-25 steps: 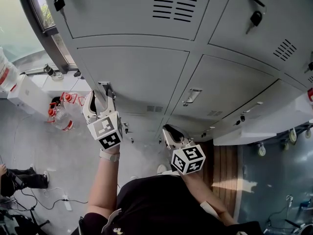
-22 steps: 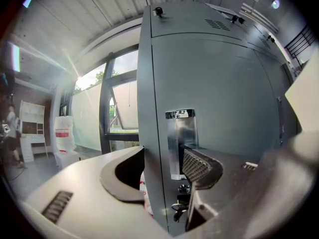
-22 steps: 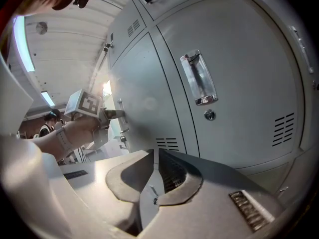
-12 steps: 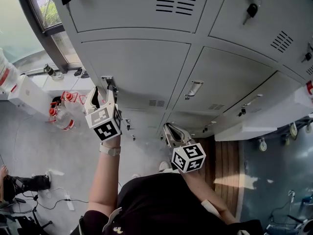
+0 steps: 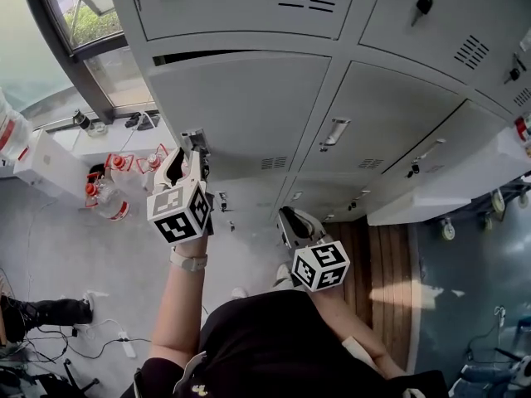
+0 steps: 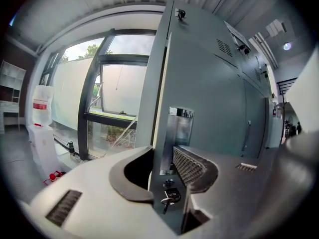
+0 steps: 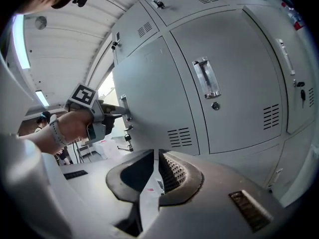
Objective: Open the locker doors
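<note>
Grey locker door (image 5: 241, 98) with chrome handle (image 6: 179, 128) stands slightly ajar; neighbouring door (image 5: 390, 114) is shut.

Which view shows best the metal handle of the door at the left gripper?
The left gripper view: the handle stands large between the closing jaws of the left gripper. In the head view it is small, partly behind that gripper; in the right gripper view, far and small.

Upper locker door (image 5: 241, 7) partly beyond the top edge.
</note>
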A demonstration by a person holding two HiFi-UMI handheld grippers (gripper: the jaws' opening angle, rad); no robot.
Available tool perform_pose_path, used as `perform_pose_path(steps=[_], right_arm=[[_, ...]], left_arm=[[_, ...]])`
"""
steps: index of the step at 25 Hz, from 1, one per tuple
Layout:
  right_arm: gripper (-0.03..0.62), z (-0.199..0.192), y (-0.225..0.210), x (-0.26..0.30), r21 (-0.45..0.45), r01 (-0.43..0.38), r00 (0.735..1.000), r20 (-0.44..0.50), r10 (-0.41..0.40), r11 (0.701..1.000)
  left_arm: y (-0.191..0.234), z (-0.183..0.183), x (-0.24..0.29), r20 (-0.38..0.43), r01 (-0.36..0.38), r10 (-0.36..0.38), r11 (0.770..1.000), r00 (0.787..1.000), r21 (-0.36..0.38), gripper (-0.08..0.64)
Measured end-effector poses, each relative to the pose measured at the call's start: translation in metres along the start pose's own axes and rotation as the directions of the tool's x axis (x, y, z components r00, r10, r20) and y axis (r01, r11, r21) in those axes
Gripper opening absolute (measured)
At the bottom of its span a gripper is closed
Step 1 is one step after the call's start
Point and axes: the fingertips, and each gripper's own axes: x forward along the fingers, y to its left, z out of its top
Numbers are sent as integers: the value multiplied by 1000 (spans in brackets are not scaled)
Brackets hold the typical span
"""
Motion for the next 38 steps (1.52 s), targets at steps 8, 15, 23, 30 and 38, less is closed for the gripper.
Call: perform_pose_path(steps=[8, 15, 23, 30, 38], right_arm=[[54, -22, 33, -27, 36, 87, 996, 25, -87, 996], [54, -46, 55, -51, 77, 163, 985, 53, -167, 984], [54, -52, 48, -83, 93, 208, 974, 68, -215, 974], [54, -58, 39, -119, 88, 178, 982, 50, -183, 980], [54, -74, 16, -183, 110, 182, 982, 35, -186, 977]], left_arm=[[-11, -7, -34, -29, 161, -162, 987, 986, -25, 140], [-18, -18, -68, -26, 280, -282, 959, 959, -48, 98], [-38, -29, -103, -21, 321, -324, 944, 946, -81, 78], [-69, -39, -132, -10, 304, -307, 948, 952, -91, 75], [-118, -52, -163, 0, 273, -275, 954, 961, -122, 75]])
